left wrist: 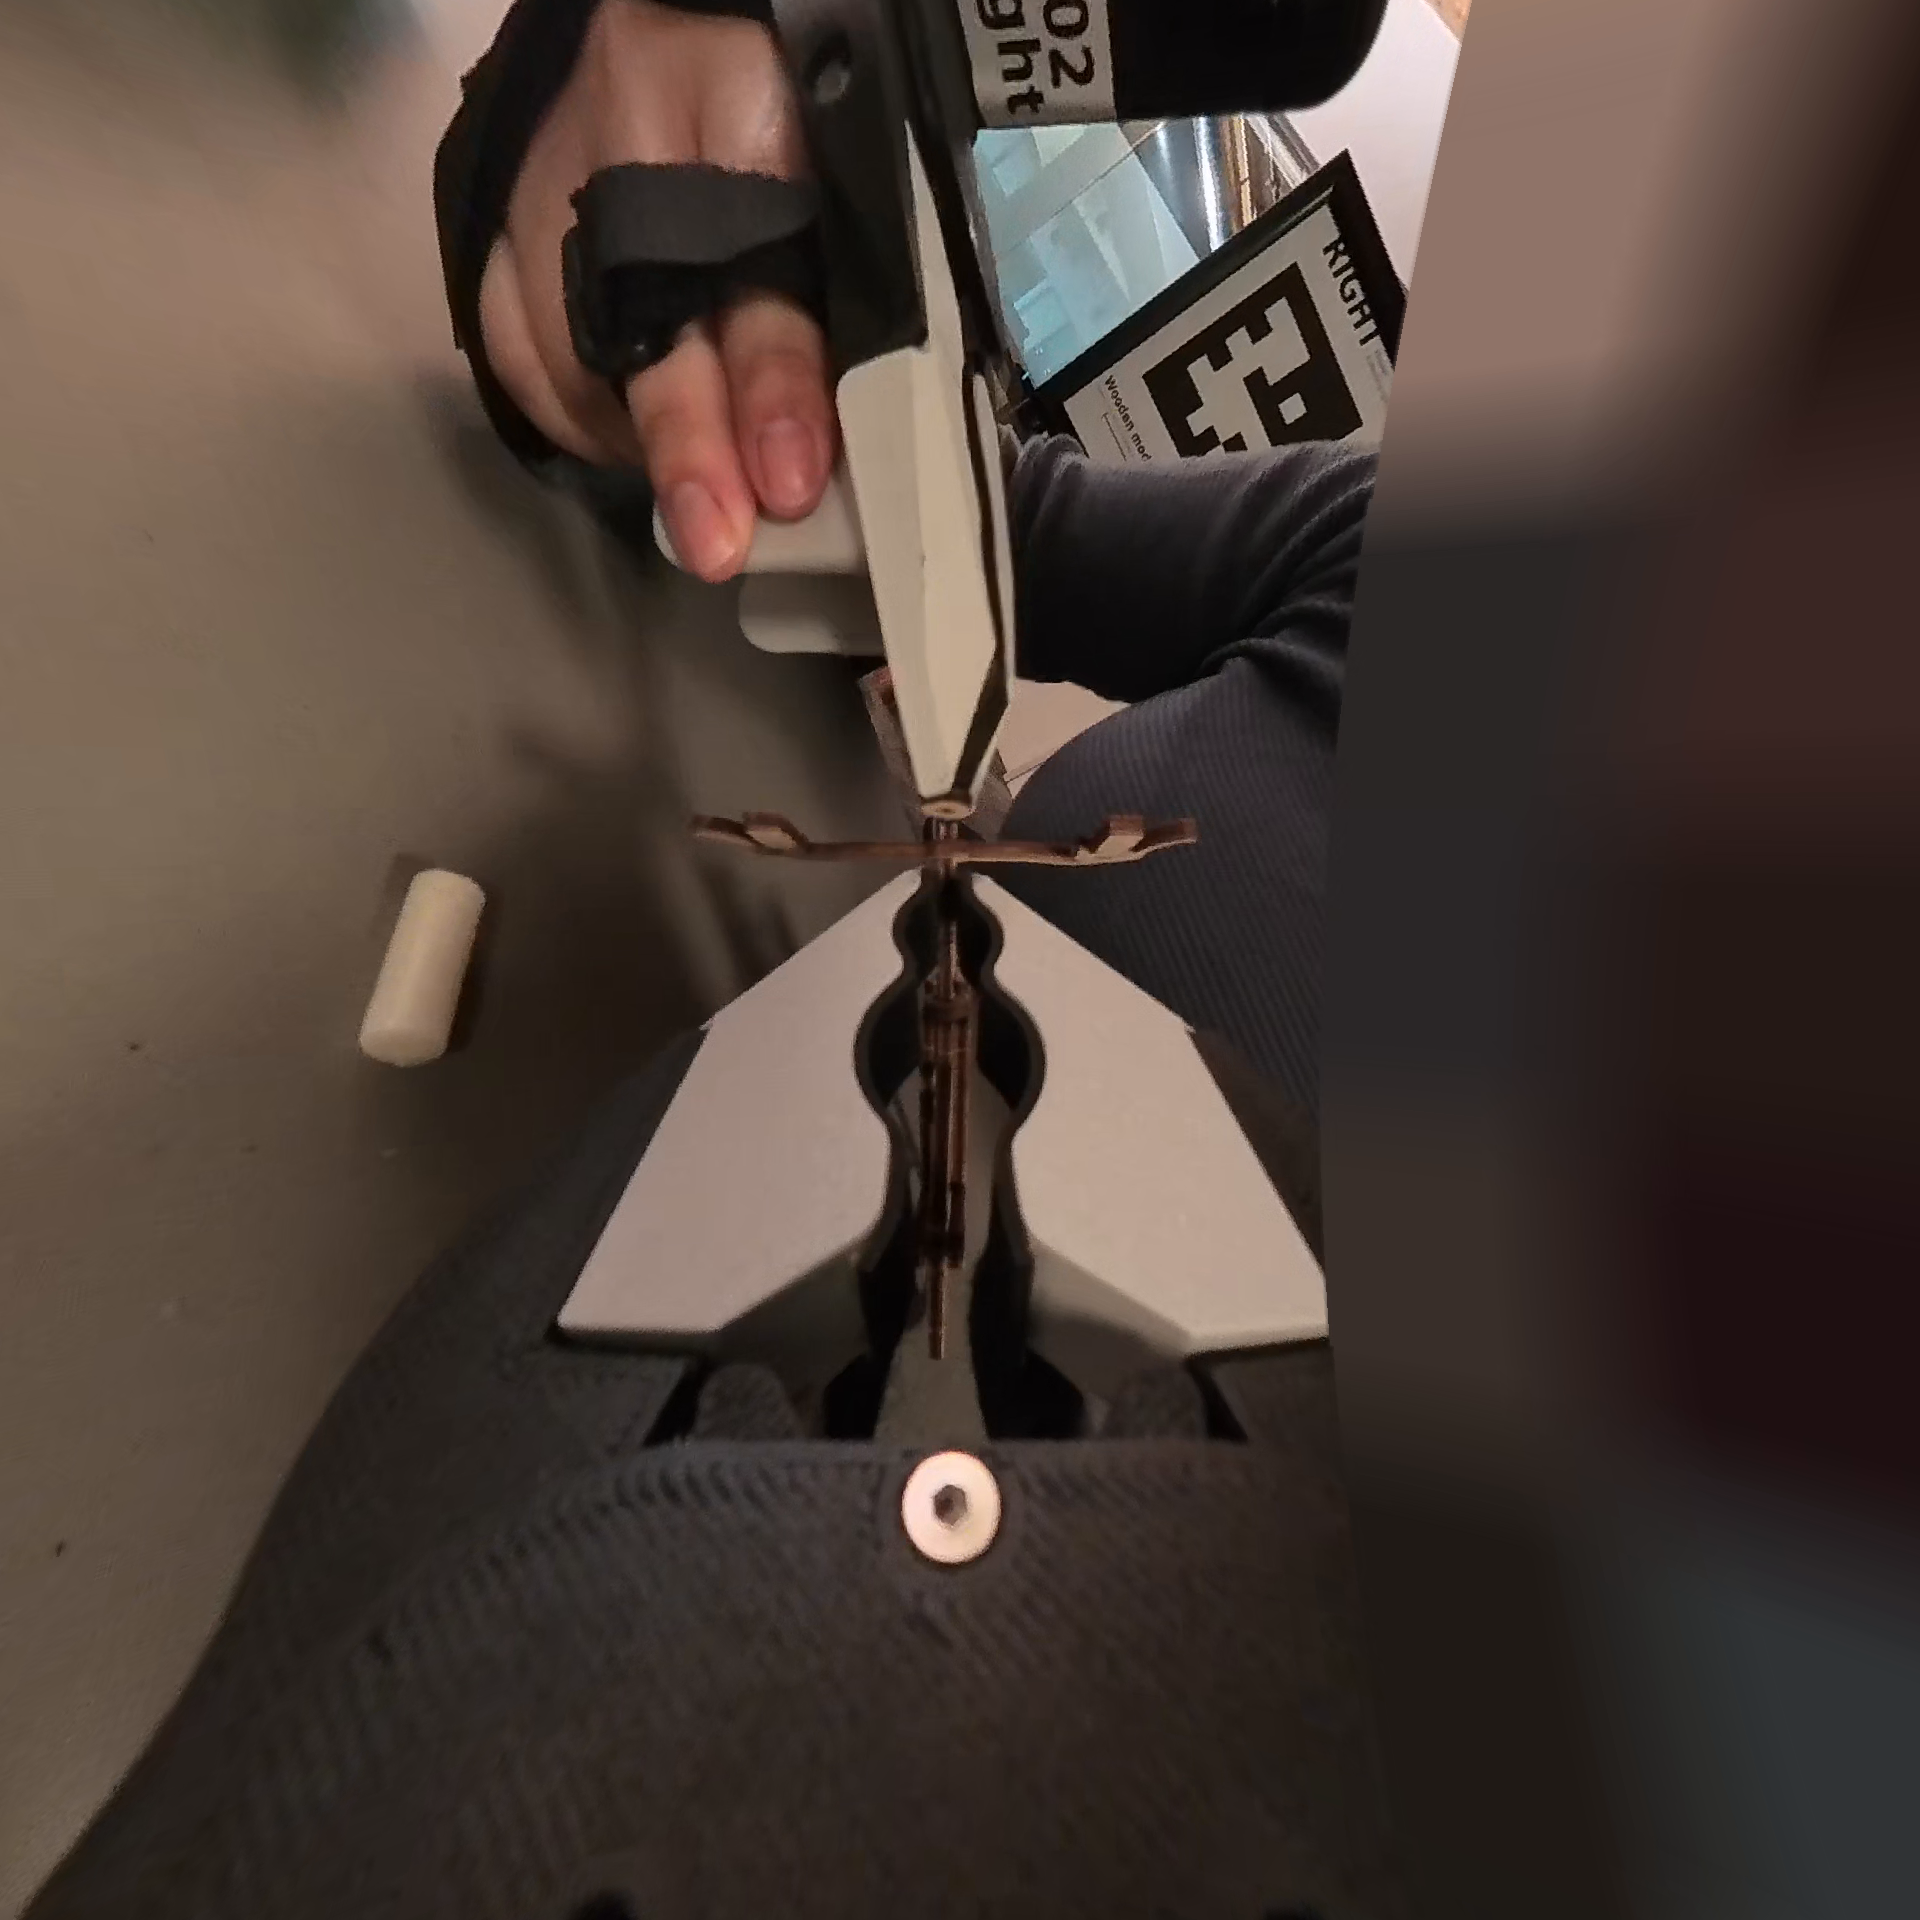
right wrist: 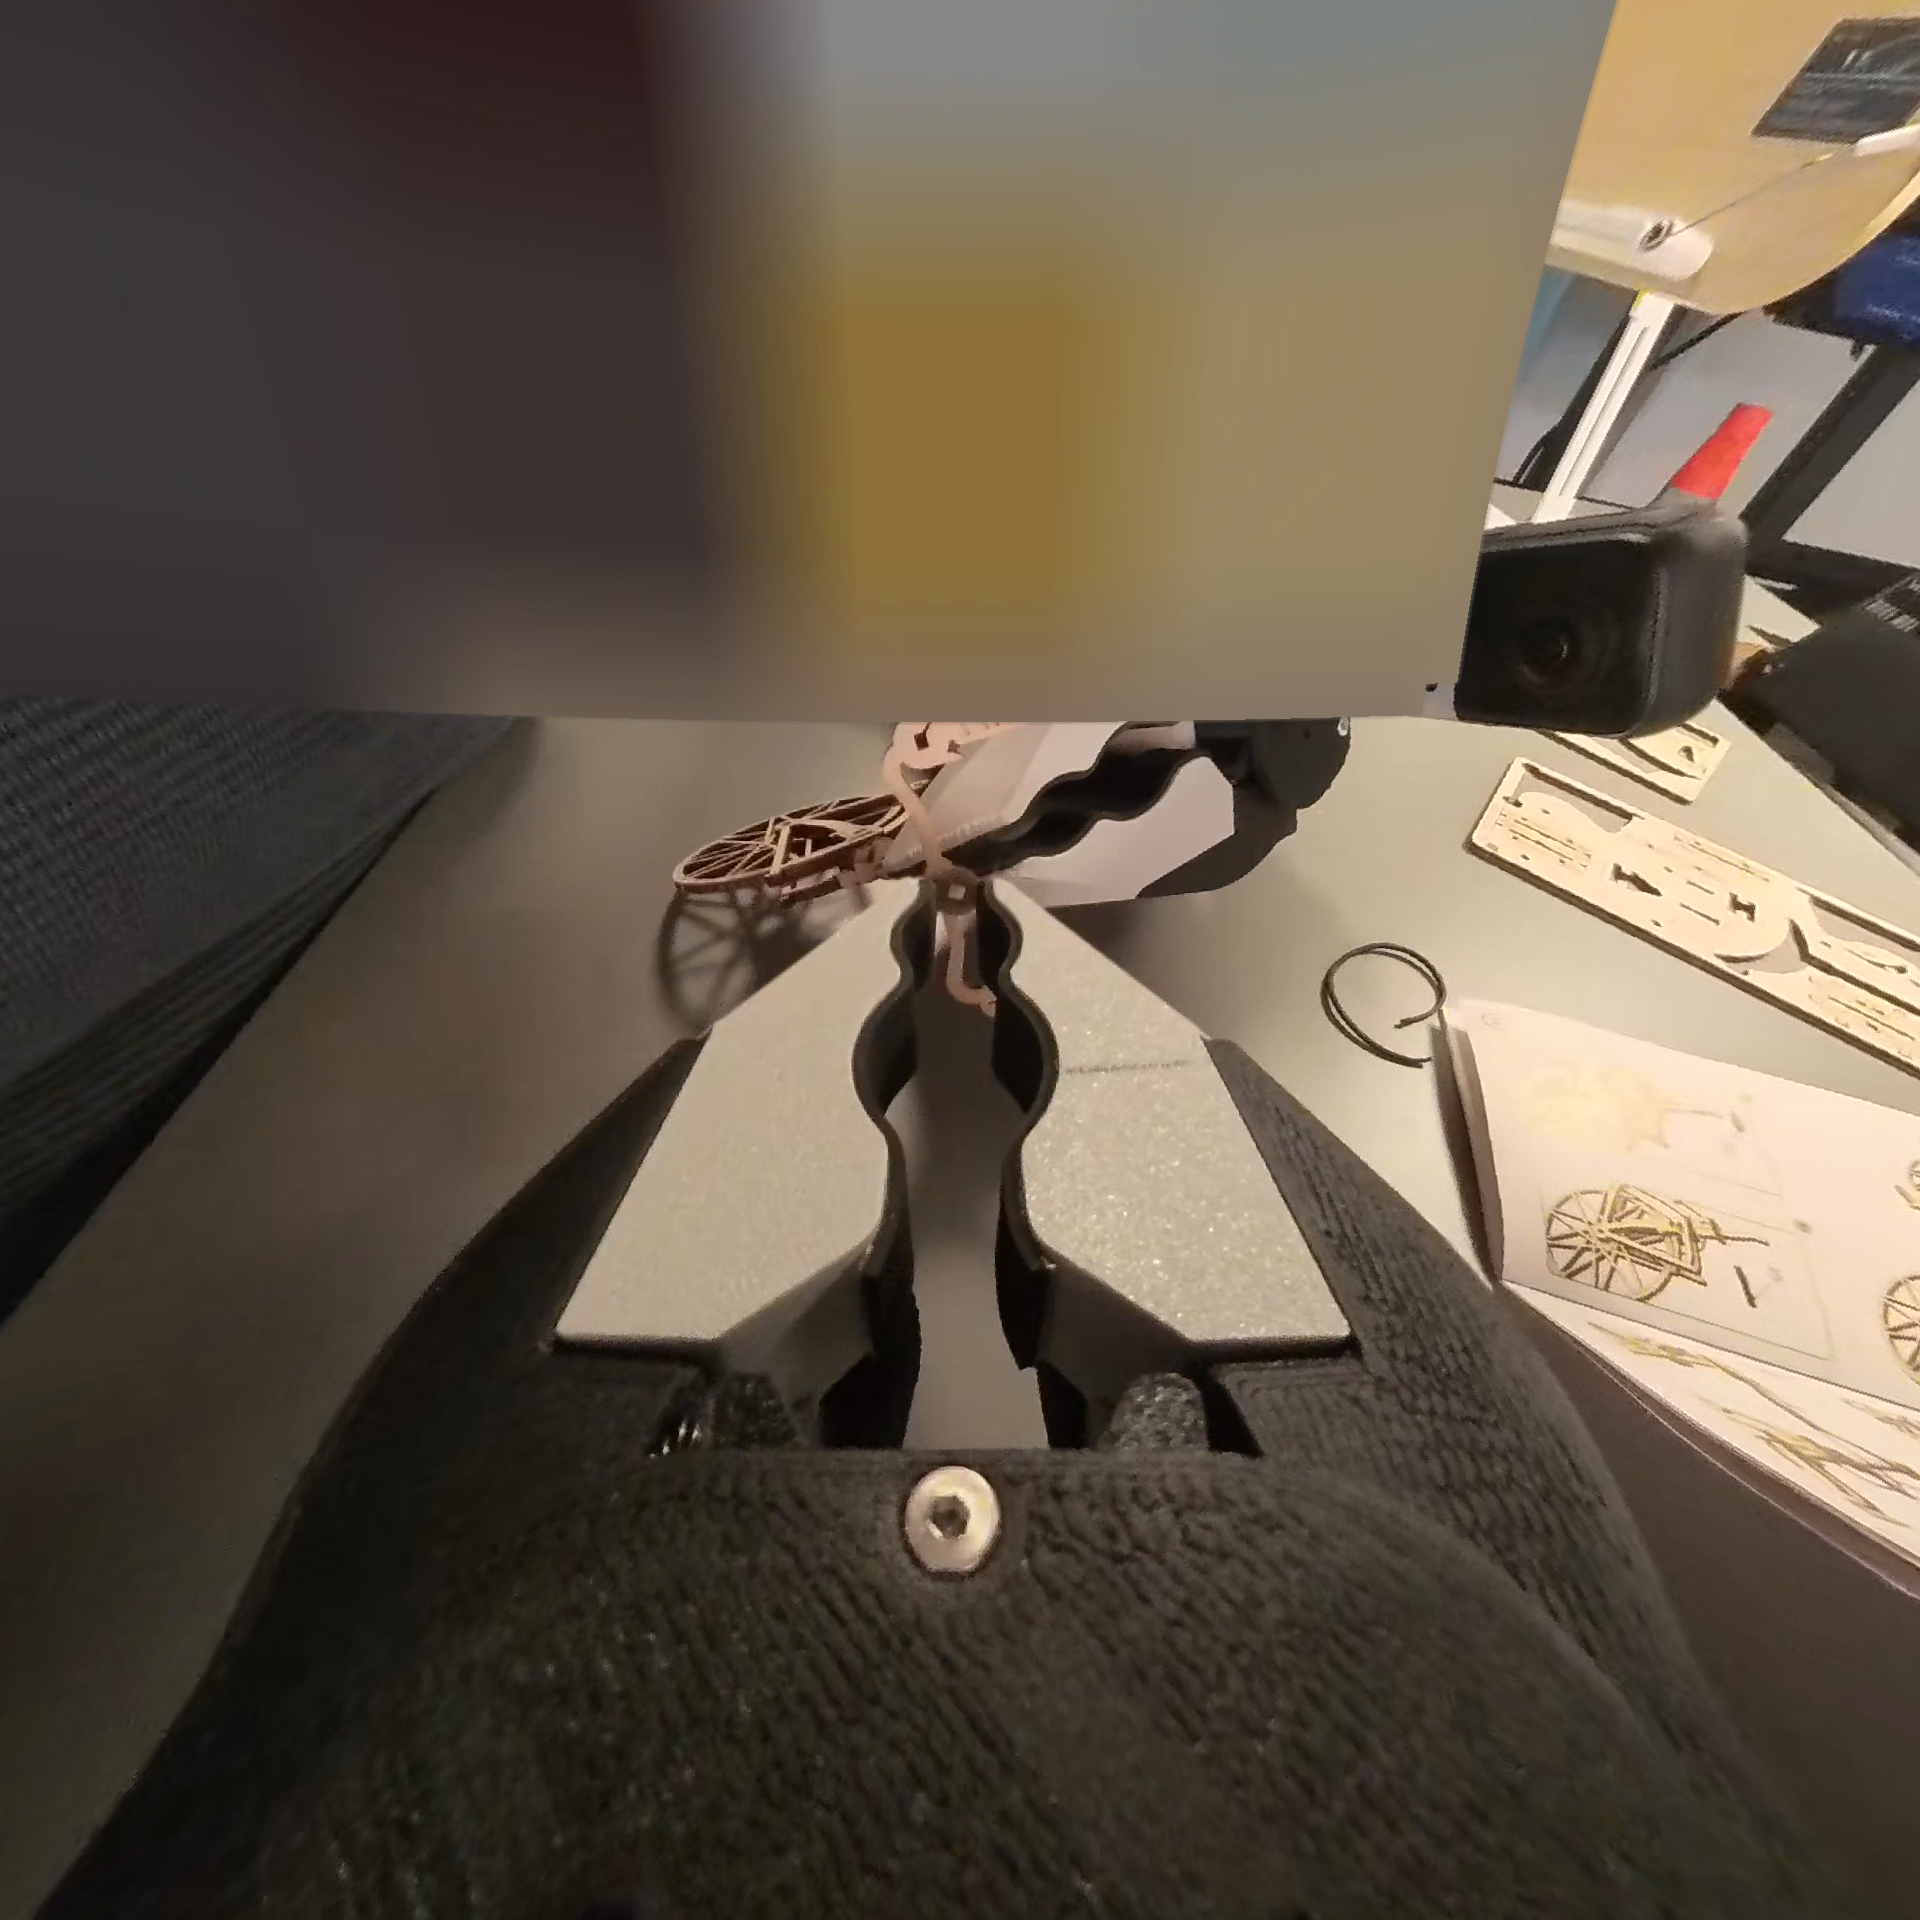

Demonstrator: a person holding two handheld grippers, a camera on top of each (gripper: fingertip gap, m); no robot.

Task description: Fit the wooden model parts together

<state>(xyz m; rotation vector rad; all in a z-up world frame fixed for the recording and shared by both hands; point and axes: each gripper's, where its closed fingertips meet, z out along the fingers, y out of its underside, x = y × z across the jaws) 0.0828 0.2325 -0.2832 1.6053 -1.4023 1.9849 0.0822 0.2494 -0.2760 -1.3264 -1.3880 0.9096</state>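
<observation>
My left gripper [left wrist: 940, 883] is shut on a dark wooden wheeled model [left wrist: 940, 1091], seen edge-on between its fingers. A thin notched wooden strip [left wrist: 1081, 850] lies crosswise at the model's far end. My right gripper [left wrist: 948, 805] comes down from above, and its closed tips meet that strip. In the right wrist view my right gripper [right wrist: 951, 899] is shut on a pale curved wooden piece [right wrist: 966, 966]. That piece touches the spoked-wheel model [right wrist: 769, 847], which the left gripper [right wrist: 1091, 821] holds just above the dark table.
A white cylinder [left wrist: 421, 966] lies on the table to the left. To the right lie a wooden parts sheet [right wrist: 1704, 914], an open instruction booklet [right wrist: 1683, 1216] and a black cord loop [right wrist: 1382, 1003]. A person's dark sleeve [left wrist: 1174, 582] is close behind. My two grippers' fingertips are within a few centimetres of each other. The white cylinder [left wrist: 421, 966] is about 8 cm from both grippers' fingertips.
</observation>
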